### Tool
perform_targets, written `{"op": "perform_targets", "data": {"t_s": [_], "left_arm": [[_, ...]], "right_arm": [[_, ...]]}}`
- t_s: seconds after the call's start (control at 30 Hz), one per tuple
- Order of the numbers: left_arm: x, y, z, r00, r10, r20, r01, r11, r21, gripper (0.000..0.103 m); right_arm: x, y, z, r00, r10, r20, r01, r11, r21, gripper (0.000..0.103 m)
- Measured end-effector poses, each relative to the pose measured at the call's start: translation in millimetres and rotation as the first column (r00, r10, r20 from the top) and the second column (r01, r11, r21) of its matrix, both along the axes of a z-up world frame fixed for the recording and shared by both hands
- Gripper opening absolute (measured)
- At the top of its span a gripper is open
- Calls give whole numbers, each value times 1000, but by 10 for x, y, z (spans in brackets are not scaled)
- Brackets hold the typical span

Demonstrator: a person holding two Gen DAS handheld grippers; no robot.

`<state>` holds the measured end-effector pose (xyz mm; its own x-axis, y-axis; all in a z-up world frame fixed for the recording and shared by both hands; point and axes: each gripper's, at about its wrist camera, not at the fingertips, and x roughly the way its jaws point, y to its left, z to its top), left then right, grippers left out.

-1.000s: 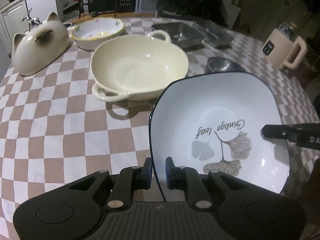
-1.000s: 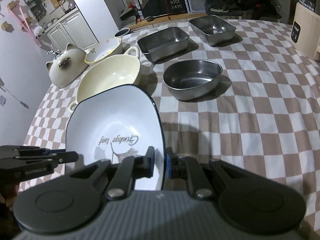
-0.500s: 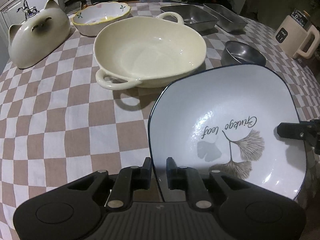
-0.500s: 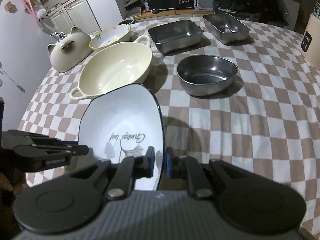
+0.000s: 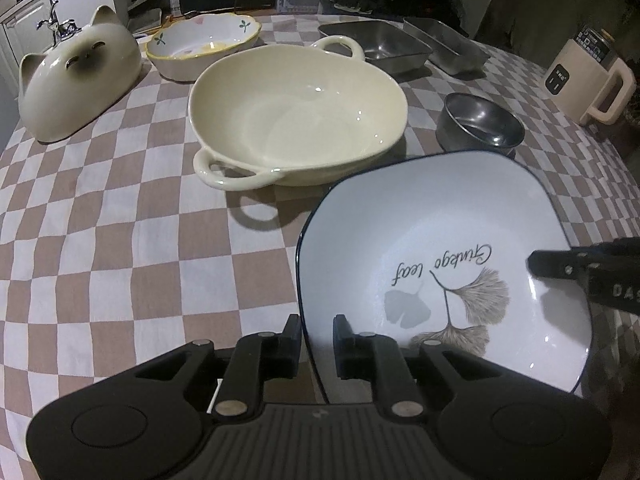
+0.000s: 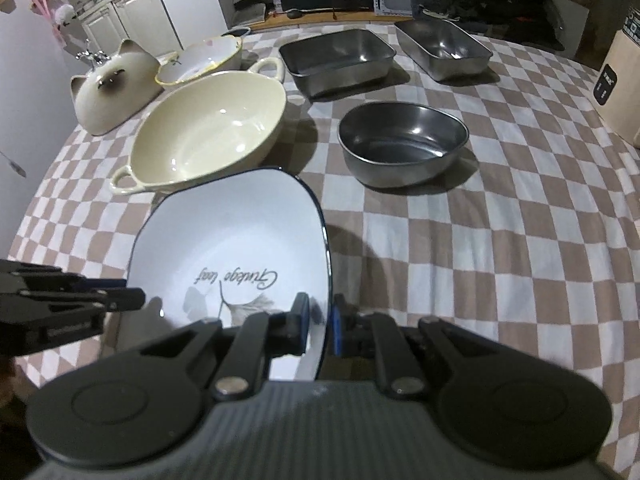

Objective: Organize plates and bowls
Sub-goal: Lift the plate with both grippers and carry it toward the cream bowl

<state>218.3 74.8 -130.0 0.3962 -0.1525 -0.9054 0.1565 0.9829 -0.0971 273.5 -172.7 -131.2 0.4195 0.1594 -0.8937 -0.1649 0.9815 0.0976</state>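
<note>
Compared with a second earlier, both claws are carrying the white square plate [image 5: 440, 248] closer to the cream two-handled bowl [image 5: 296, 120]. Left claw [image 5: 317, 344] and right claw [image 6: 320, 330] are each pinching opposite rims, holding it above the checkered surface [image 5: 120, 240], the bowl lying just beyond.

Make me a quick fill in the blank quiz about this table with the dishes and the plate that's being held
1. The white plate printed with a ginkgo leaf is gripped on its rim by the left gripper and the ____ gripper.
2. The cream bowl has ____ loop handles.
3. The tablecloth has a ____ pattern.
4. Beside the flowered bowl lies a ceramic piece shaped like a ____.

Missing words: right; two; checked; cat
</note>
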Motion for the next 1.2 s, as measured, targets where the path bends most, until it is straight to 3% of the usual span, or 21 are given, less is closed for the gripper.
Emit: {"op": "perform_targets", "data": {"t_s": [0.37, 0.57, 1.2], "left_arm": [[-17, -49, 43, 1000, -14, 20, 14, 1000, 1, 20], [-41, -46, 81, 999, -22, 36, 22, 1000, -9, 20], [-76, -62, 91, 999, -40, 19, 41, 999, -11, 29]], "right_arm": [[92, -2, -172, 999, -13, -38, 12, 999, -40, 23], [100, -2, -349, 993, 13, -117, -18, 999, -40, 31], [185, -10, -300, 998, 24, -61, -27, 998, -50, 24]]}}
